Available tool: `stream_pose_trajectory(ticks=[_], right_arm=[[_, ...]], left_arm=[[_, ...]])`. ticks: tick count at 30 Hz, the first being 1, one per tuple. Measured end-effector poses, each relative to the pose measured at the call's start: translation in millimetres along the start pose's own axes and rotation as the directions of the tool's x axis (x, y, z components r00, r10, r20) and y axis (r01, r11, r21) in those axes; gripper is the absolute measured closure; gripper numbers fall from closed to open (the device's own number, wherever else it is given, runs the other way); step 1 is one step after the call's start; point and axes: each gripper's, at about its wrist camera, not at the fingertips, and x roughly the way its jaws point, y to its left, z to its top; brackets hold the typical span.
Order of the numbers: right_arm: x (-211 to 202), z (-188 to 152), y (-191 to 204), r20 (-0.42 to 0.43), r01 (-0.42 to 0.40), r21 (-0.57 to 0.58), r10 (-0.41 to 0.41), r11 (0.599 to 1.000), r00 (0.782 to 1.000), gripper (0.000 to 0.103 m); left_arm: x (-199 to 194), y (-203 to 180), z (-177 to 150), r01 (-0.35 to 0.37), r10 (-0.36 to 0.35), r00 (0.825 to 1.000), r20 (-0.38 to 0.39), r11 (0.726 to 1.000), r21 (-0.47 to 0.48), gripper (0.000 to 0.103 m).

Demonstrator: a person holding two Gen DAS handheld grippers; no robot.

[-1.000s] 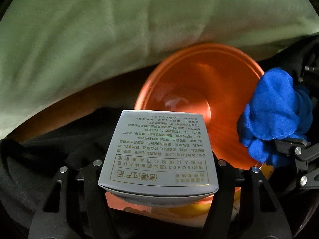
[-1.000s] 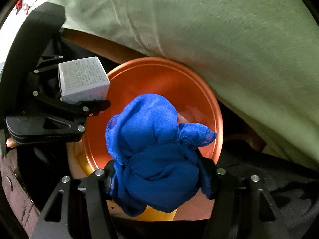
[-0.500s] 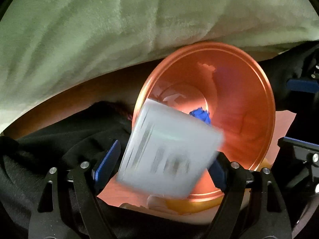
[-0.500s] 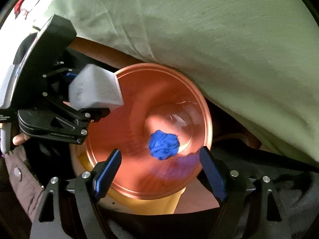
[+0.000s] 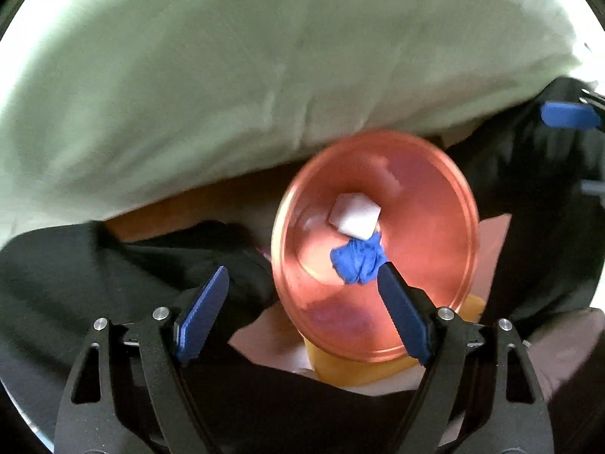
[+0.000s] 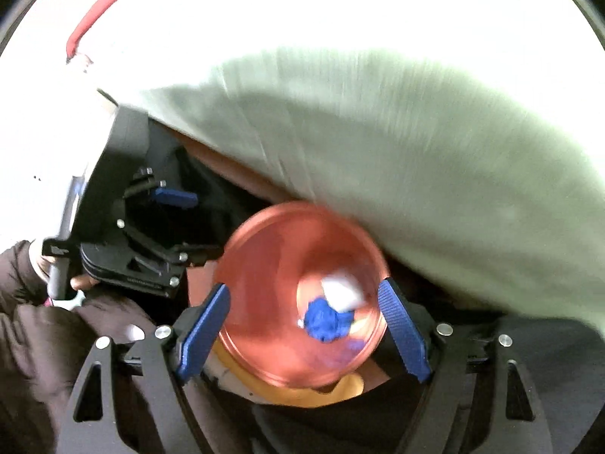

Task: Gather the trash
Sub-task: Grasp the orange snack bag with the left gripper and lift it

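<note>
An orange bin (image 5: pixel 423 265) stands open below both grippers; it also shows in the right wrist view (image 6: pixel 264 295). At its bottom lie a small white box (image 5: pixel 353 215) and a crumpled blue cloth (image 5: pixel 357 261), also seen from the right wrist as the box (image 6: pixel 340 291) and cloth (image 6: pixel 325 319). My left gripper (image 5: pixel 302 310) is open and empty above the bin's near rim. My right gripper (image 6: pixel 304 331) is open and empty above the bin. The left gripper (image 6: pixel 143 249) shows at the left of the right wrist view.
A pale green cushion (image 5: pixel 264 75) bulges over the far side of the bin. Dark clothing (image 5: pixel 94 283) lies to the left and below. A red cable (image 6: pixel 94 11) runs across the bright surface at the top left.
Both grippers opened: the blue cloth dropped into the bin first, then the white box. Both grippers have lifted away, so the bin looks smaller.
</note>
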Motion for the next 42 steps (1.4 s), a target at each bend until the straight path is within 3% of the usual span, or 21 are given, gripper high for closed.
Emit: stream_pose_trajectory(ticks=[3,6,10,12,15,23,27,30,33,36,38,42], right_arm=[[-28.6,15.2,-3.0,0.091,-0.025,0.016,0.023,1.0,0.996,0.023],[-56.5,28.4,-9.5,0.189,-0.05,0.035,0.042,0.998,0.981,0.022],[-84.2,45.2,-18.7,0.313,-0.067,0.06,0.045,0.996,0.949,0.02],[-91.6,52.3,-23.0,0.352,-0.079,0.085,0.044,0.993,0.935,0.019],[-93.8,59.8,-31.0,0.388,-0.113,0.112,0.061,0.987,0.92,0.019],[-100.8,70.4,-37.7,0.467,-0.083,0.1,0.027,0.991,0.884,0.018],[-99.2,77.4,-49.6,0.489,-0.114,0.127,0.038,0.985,0.871,0.017],[-94.6,81.4,-58.2,0.488,-0.126,0.138,0.043,0.982,0.872,0.017],[-92.3,82.0,-64.2,0.487,-0.117,0.138,0.036,0.984,0.873,0.017],[-91.4,80.9,-73.4,0.489,-0.116,0.145,0.031,0.983,0.872,0.017],[-90.1,80.6,-81.6,0.49,-0.127,0.156,0.034,0.98,0.871,0.017],[-87.7,81.2,-91.9,0.49,-0.136,0.167,0.037,0.976,0.871,0.017]], left_arm=[[-30.6,6.0,0.7,-0.004,0.005,0.995,0.099,1.0,-0.013,0.024],[-66.9,18.4,9.8,-0.008,0.02,0.972,0.233,0.999,-0.05,0.023],[-116.2,44.4,39.6,0.042,0.015,0.91,0.414,0.991,-0.128,0.015],[-130.2,54.5,60.5,0.065,0.015,0.882,0.471,0.986,-0.152,0.015],[-146.2,61.0,92.3,0.04,0.06,0.844,0.533,0.984,-0.173,0.015],[-168.7,80.3,153.8,-0.067,0.165,0.775,0.61,0.981,-0.181,0.015],[-175.2,89.2,189.4,-0.095,0.201,0.771,0.604,0.975,-0.203,0.015],[-177.1,77.2,218.0,-0.137,0.23,0.753,0.617,0.971,-0.194,0.015],[-169.6,68.6,238.9,-0.184,0.27,0.748,0.606,0.962,-0.202,0.015],[-160.6,65.1,262.0,-0.237,0.327,0.748,0.577,0.945,-0.227,0.015],[-157.5,68.3,273.8,-0.268,0.37,0.735,0.568,0.928,-0.257,0.015],[-158.2,87.7,287.0,-0.268,0.4,0.722,0.564,0.914,-0.305,0.015]])
